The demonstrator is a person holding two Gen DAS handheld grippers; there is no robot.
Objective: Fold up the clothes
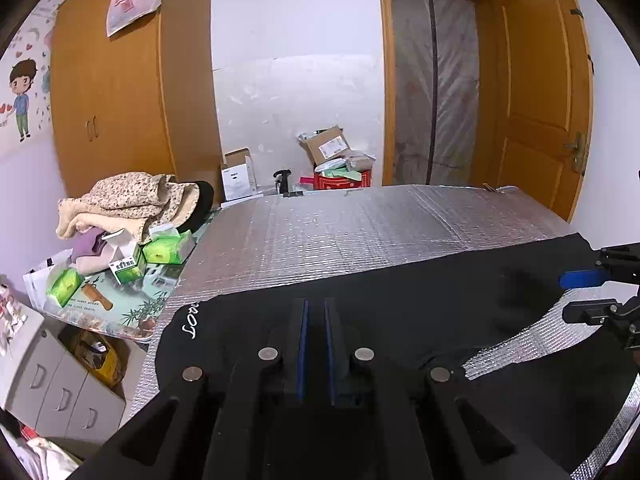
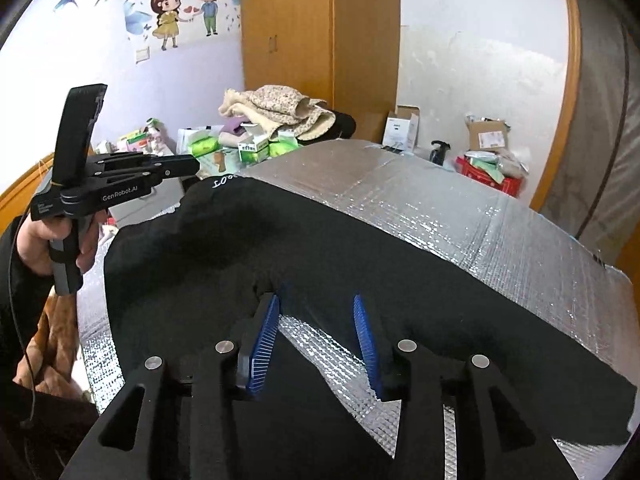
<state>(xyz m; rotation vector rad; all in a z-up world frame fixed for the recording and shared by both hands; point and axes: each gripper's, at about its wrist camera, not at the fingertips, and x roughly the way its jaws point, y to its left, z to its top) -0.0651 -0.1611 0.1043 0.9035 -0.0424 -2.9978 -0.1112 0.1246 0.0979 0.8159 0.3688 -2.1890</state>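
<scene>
A black garment (image 1: 400, 312) with white lettering lies spread flat on the silver foil-covered table (image 1: 340, 232). My left gripper (image 1: 316, 308) hovers over its far edge, the blue pads almost together with only a narrow slit, and no cloth is lifted between them. In the right wrist view a hand holds the left gripper (image 2: 195, 167) just above the garment's lettered corner. My right gripper (image 2: 318, 304) stands open over the garment (image 2: 360, 248), its fingers spread above a cloth edge and a bare patch of foil, pressing on nothing. In the left wrist view the right gripper (image 1: 576, 294) shows at the right edge.
A heap of beige clothes (image 1: 132, 200) and green boxes (image 1: 164, 250) crowd the table's left end. Grey drawers (image 1: 60, 392) stand below it. Cardboard boxes and a red crate (image 1: 340, 160) sit beyond the far edge, by the wooden door (image 1: 536, 92). An orange-brown garment (image 2: 56, 344) lies by the person's sleeve.
</scene>
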